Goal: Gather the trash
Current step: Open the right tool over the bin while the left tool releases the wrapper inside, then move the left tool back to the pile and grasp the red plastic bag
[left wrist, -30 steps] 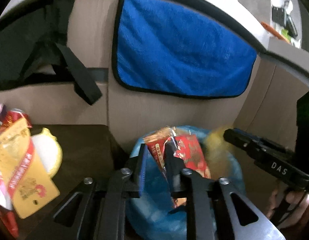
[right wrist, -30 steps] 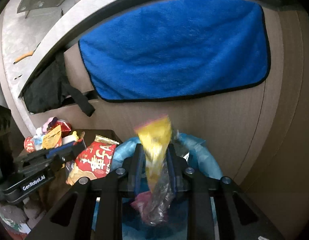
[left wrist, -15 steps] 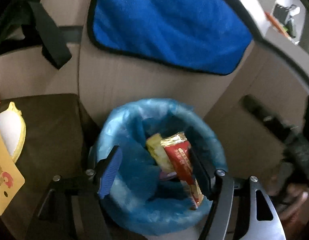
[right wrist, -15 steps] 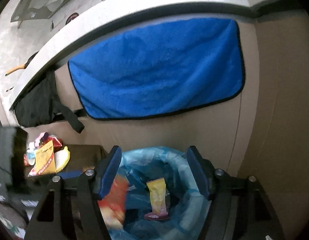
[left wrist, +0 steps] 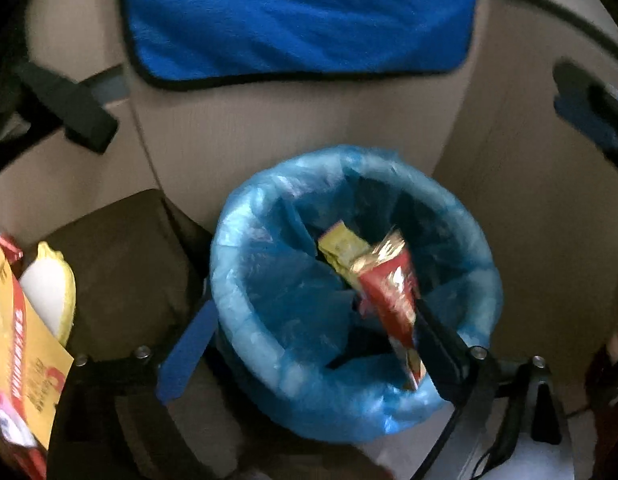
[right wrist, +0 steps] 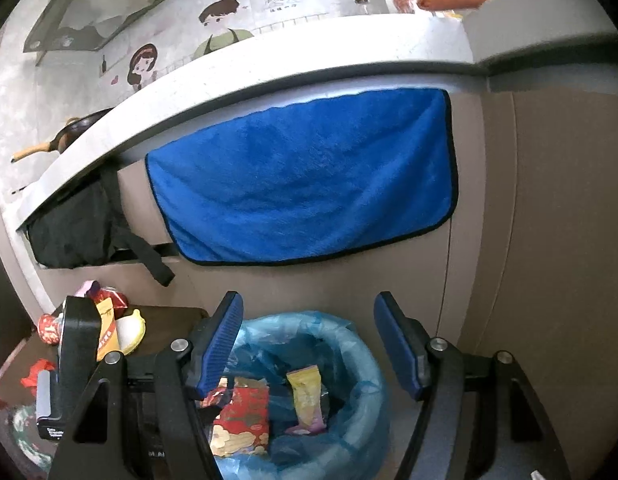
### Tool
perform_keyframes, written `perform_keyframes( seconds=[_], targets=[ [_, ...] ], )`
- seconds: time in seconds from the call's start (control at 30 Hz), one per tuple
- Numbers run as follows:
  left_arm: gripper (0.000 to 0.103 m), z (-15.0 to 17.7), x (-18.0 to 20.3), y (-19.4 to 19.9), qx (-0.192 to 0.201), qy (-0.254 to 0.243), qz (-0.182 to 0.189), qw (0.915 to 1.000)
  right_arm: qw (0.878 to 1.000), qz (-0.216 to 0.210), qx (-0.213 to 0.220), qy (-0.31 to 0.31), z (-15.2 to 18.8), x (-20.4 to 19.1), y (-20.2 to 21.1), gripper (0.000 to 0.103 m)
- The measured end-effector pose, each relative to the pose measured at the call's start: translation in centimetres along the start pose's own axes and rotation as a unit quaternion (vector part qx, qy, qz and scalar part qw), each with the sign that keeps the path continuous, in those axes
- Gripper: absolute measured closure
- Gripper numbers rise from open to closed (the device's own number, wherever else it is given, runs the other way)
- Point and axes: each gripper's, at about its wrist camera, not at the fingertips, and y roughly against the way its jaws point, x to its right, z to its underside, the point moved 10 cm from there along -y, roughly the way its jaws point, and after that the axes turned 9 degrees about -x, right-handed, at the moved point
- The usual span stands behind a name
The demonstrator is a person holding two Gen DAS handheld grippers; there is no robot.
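A bin lined with a blue bag (left wrist: 237, 248) stands against the cabinet. My left gripper (left wrist: 313, 344) hangs over it, its jaws opening wide. A red snack wrapper (left wrist: 389, 300) leans loose against the right finger, half inside the bag. A yellow wrapper (left wrist: 341, 248) lies behind it in the bin. In the right wrist view the bin (right wrist: 369, 372) sits below my right gripper (right wrist: 309, 344), which is open with nothing between its fingers. The red wrapper (right wrist: 241, 412) and the yellow wrapper (right wrist: 305, 396) both show inside the bag.
A blue towel (right wrist: 301, 184) hangs on the cabinet front behind the bin. Left of the bin a dark stool (left wrist: 121, 264) carries several more snack wrappers (left wrist: 21, 320). A black bag (right wrist: 73, 232) hangs under the counter (right wrist: 269, 72).
Both grippers have opened. The red wrapper left my left jaws and the yellow one left my right; both dropped into the bin. The left gripper tipped down; the right one rose.
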Motion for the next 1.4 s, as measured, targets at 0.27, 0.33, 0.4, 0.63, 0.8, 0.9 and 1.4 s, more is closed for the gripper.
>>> perform_keyframes(
  seconds=[0.27, 0.33, 0.4, 0.63, 0.8, 0.9, 1.4],
  targets=[
    [0.005, -3.2, -3.9, 1.5, 0.058, 0.104, 0.009, 0.9928, 1.0, 0.006, 0.016, 0.002, -0.8, 0.0, 1.6, 0.038],
    [0.005, -4.2, -3.9, 1.0, 0.05, 0.096, 0.006, 0.9941, 1.0, 0.009, 0.013, 0.004, -0.7, 0.0, 1.6, 0.038],
    [0.005, -4.4, -3.5, 0.1, 0.033, 0.079, 0.0, 0.9963, 1.0, 0.009, 0.011, 0.004, -0.6, 0.0, 1.6, 0.038],
    [0.005, -0.9, -0.2, -2.3, 0.007, -0.017, -0.044, 0.9989, 1.0, 0.008, 0.007, 0.002, -0.3, 0.2, 1.6, 0.038],
    [0.005, 1.9, 0.6, -1.6, -0.01, -0.066, -0.059, 0.996, 1.0, 0.012, 0.008, -0.01, 0.0, 1.0, 2.1, 0.038],
    [0.005, 3.0, 0.2, -1.1, -0.033, -0.056, -0.037, 0.9972, 1.0, 0.008, 0.004, -0.019, 0.2, 1.3, 2.1, 0.038],
    [0.004, -1.8, -2.5, -0.2, -0.002, 0.03, -0.004, 0.9995, 1.0, 0.018, 0.014, 0.001, -0.5, -1.2, 2.4, 0.038]
  ],
)
